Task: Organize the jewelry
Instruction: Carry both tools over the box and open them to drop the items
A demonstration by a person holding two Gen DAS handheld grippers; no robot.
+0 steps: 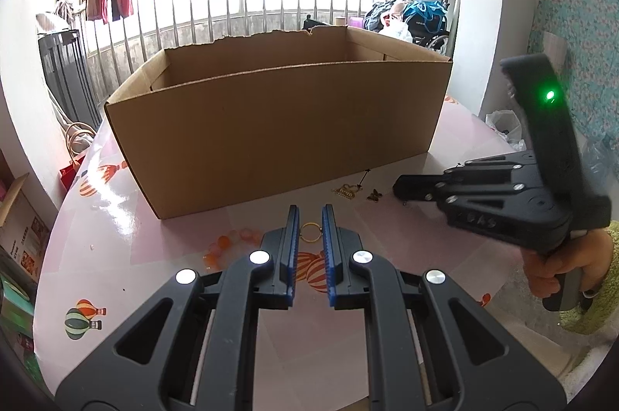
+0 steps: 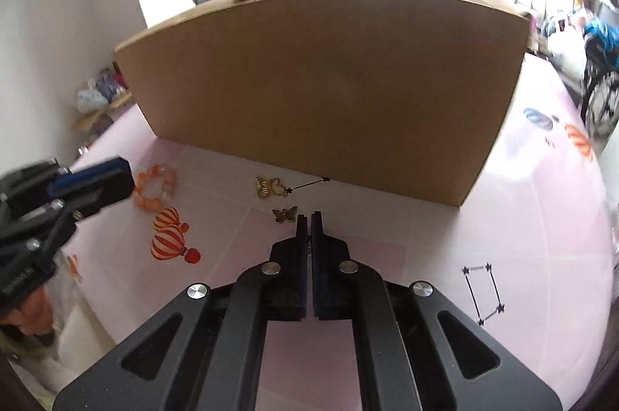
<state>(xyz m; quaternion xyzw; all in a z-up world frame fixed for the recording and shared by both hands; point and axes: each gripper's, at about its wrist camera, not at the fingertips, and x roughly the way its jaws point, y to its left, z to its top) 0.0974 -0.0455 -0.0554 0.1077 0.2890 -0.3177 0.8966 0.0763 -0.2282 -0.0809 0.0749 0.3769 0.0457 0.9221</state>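
Open cardboard box (image 1: pixel 278 124), matte and plain-walled, stands on the glossy pink balloon-print tablecloth (image 1: pixel 154 295), bare cloth before it. Left gripper (image 1: pixel 310 217) is clamped on a thin gold ring (image 1: pixel 310 232). Right gripper (image 2: pixel 309 219) has its jaws together beside the brass butterfly charm (image 2: pixel 285 214); orange bead bracelet (image 2: pixel 154 187) and gold charm (image 2: pixel 267 187) lie near the box's front edge.

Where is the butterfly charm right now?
In the right wrist view the butterfly charm lies on the table, just left of the right gripper tips, near the cardboard box.
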